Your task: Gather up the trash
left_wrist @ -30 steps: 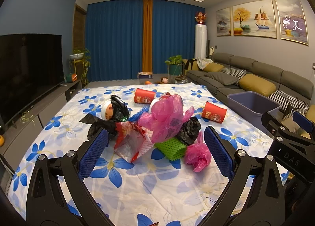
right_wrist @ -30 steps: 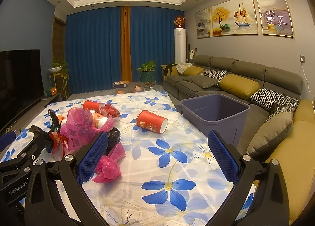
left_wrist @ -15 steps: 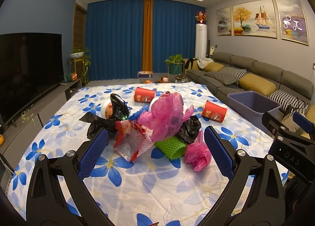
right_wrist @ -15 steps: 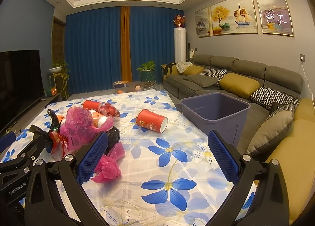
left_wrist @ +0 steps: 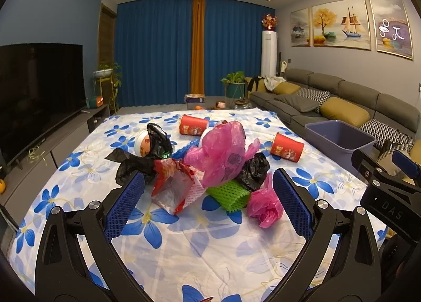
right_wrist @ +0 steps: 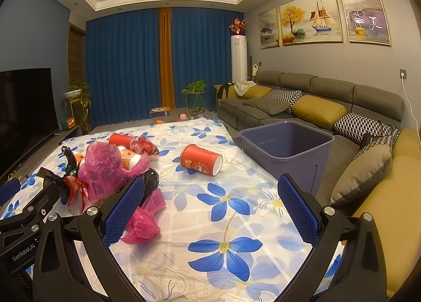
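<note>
The big table with the white cloth and blue flowers [left_wrist: 210,254] carries all the trash. The square purple plastic bin [right_wrist: 286,144] stands on the floor just beside the table's right edge, with its top open, so trash can likely be dropped straight in.

The trash sits in one heap near the middle of the table. The largest piece is a puffy pink plastic bag [left_wrist: 223,152] on top. Crumpled black plastic bags [left_wrist: 136,162] stick out toward the left edge. A shiny red and clear wrapper [left_wrist: 173,186] and a green foam net sleeve [left_wrist: 231,194] lean at the front of the heap. A small pink bag ball [left_wrist: 265,207] lies on the cloth beside the green sleeve.

One red paper cup [right_wrist: 201,160] lies on its side, apart from the heap, nearer the bin's edge. Another red paper cup [left_wrist: 193,124] lies behind the heap.

The left gripper [left_wrist: 208,204] is spread wide and holds nothing; it points at the heap, probably ready to grab. The right gripper [right_wrist: 210,207] is spread wide too and empty, over bare cloth by the right edge.
</note>
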`<state>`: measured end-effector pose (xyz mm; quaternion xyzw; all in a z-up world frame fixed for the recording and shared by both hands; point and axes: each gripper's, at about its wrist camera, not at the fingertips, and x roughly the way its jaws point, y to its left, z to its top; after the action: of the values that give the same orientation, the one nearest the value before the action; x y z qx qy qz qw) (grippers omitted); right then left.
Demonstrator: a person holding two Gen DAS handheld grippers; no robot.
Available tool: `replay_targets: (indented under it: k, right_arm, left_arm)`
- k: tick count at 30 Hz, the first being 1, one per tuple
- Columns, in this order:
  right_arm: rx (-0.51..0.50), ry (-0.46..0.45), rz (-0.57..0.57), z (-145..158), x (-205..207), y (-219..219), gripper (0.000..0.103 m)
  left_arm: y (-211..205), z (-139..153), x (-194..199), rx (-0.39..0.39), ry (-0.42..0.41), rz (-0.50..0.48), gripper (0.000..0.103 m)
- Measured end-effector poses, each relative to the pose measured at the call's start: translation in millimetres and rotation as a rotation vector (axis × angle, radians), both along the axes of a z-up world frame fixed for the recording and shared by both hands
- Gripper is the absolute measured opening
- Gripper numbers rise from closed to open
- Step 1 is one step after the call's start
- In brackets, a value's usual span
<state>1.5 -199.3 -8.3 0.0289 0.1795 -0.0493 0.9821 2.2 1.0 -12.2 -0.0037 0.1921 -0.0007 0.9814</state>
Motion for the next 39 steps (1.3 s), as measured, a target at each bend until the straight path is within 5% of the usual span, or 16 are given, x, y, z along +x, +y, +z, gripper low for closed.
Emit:
replay_targets:
  k: [39]
  right_arm:
    - [0.015, 0.016, 0.014, -5.6, 3.8, 1.3, 0.096]
  left_arm:
    - [0.8, 0.7, 1.9, -0.020, -0.014, -0.013, 0.096]
